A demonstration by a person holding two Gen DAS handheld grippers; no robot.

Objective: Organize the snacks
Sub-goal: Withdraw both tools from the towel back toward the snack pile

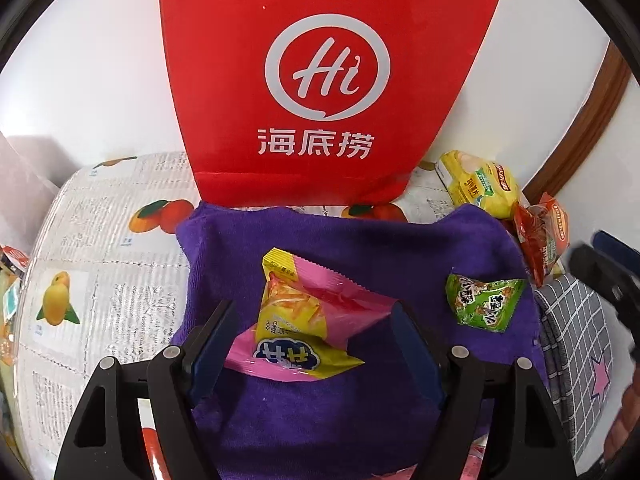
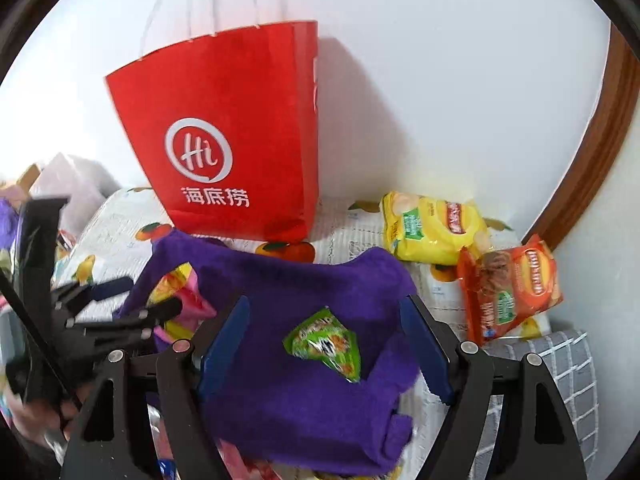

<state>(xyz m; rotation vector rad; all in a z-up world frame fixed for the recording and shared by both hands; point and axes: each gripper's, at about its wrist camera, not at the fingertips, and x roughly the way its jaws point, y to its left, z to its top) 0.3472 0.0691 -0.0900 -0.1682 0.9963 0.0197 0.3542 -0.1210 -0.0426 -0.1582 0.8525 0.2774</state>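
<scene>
A pink and yellow snack packet [image 1: 304, 320] lies on a purple towel [image 1: 360, 240] between the fingers of my left gripper [image 1: 312, 306]. The jaws stand apart and the pads are not pressing the packet. A small green snack packet [image 1: 484, 302] lies to its right on the same towel. In the right wrist view, that green packet [image 2: 324, 344] sits between the spread fingers of my right gripper [image 2: 326, 300], touching neither. A red paper bag [image 1: 320, 80] with white handles stands upright behind the towel, against the wall.
A yellow chip bag [image 2: 432, 228] and an orange-red chip bag [image 2: 508, 288] lie at the right by the wall. A fruit-print tablecloth [image 1: 100, 260] covers the table. A grey checked cloth [image 2: 560, 360] is at the right edge, and a brown wooden frame [image 2: 600, 160] runs up the wall.
</scene>
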